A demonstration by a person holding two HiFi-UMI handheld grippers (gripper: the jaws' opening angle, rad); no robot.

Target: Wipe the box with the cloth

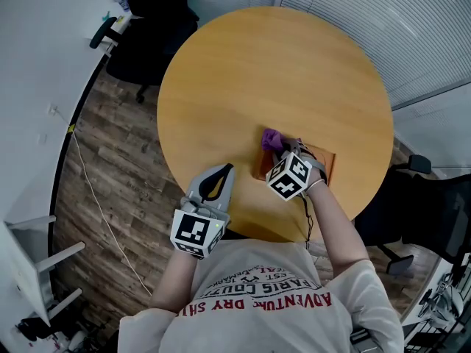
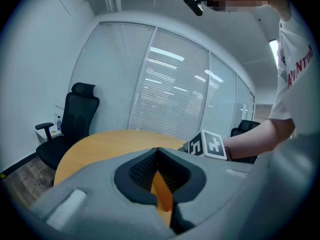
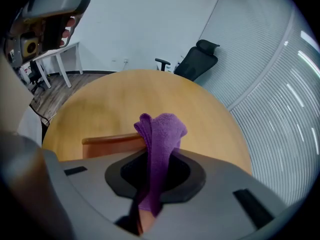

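Purple cloth (image 3: 161, 134) pinched in my right gripper (image 1: 278, 150), bunched end forward for wiping, over brown box (image 1: 326, 165) near table (image 1: 257, 65) edge (contact unclear). My left gripper (image 1: 218, 181) closed, empty, parked aside to keep clear.

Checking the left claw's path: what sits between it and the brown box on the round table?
Nothing. The head view shows only bare round wooden table between the shut left claw and the flat brown box.

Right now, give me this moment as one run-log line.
left gripper: shut, empty | right gripper: shut on cloth | cloth: purple, over box edge | box: on table
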